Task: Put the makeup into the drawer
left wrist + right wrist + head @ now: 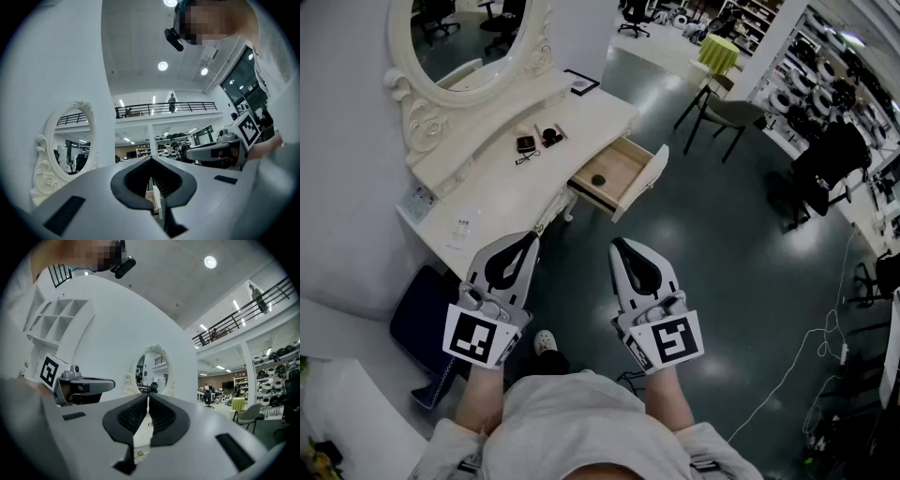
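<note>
The white vanity table (502, 183) stands ahead of me under an oval mirror (469, 33). Its wooden drawer (619, 173) is pulled open at the right, with a small dark round item (598, 179) inside. On the tabletop lie a small dark compact (525, 143) and another dark makeup piece (550, 134). My left gripper (531, 234) and right gripper (617, 244) hang side by side in front of the table, well short of the makeup. Both are shut with nothing held; the left gripper (151, 159) and right gripper (148, 395) show their tips meeting.
A black-framed flat item (581, 82) lies at the table's far end. A dark blue bag (427, 314) sits on the floor at the table's near left. A grey chair (731, 112) and a yellow-green table (719, 49) stand beyond the drawer. A white cable (787, 375) trails across the floor at right.
</note>
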`<state>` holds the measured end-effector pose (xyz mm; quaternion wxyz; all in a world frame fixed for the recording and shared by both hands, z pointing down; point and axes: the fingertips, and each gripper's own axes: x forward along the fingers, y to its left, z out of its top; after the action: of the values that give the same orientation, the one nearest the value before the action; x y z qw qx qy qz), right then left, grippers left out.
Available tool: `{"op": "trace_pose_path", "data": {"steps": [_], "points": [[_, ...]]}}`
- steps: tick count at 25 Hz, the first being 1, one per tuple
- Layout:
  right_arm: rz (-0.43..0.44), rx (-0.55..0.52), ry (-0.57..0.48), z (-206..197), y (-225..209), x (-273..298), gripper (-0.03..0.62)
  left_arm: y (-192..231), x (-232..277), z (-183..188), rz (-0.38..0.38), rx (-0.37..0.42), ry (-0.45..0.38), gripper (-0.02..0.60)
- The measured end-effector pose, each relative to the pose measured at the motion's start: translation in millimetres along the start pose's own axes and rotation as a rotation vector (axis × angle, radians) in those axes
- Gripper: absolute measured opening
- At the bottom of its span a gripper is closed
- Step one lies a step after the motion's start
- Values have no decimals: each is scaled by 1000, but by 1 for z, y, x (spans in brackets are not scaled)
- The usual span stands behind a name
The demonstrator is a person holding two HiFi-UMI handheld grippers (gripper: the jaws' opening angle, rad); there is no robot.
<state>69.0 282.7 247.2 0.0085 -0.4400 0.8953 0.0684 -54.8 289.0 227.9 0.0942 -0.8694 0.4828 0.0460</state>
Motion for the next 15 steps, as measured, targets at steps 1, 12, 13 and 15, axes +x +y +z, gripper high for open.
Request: {"op": "trace_pose_path", "data": {"steps": [1, 12, 13, 15], "points": [[0, 0, 0, 0, 0, 0, 26, 0, 0, -1, -1, 0, 3, 12], [-11, -3, 0, -3, -3, 22, 26, 18, 13, -7, -17, -1, 2, 12], [-13, -4, -3, -3, -3, 25, 26, 21, 15, -6, -19, 1, -1, 12], [-19, 2, -12, -4, -4, 33, 26, 28, 18, -8, -23, 7, -6, 12]]}}
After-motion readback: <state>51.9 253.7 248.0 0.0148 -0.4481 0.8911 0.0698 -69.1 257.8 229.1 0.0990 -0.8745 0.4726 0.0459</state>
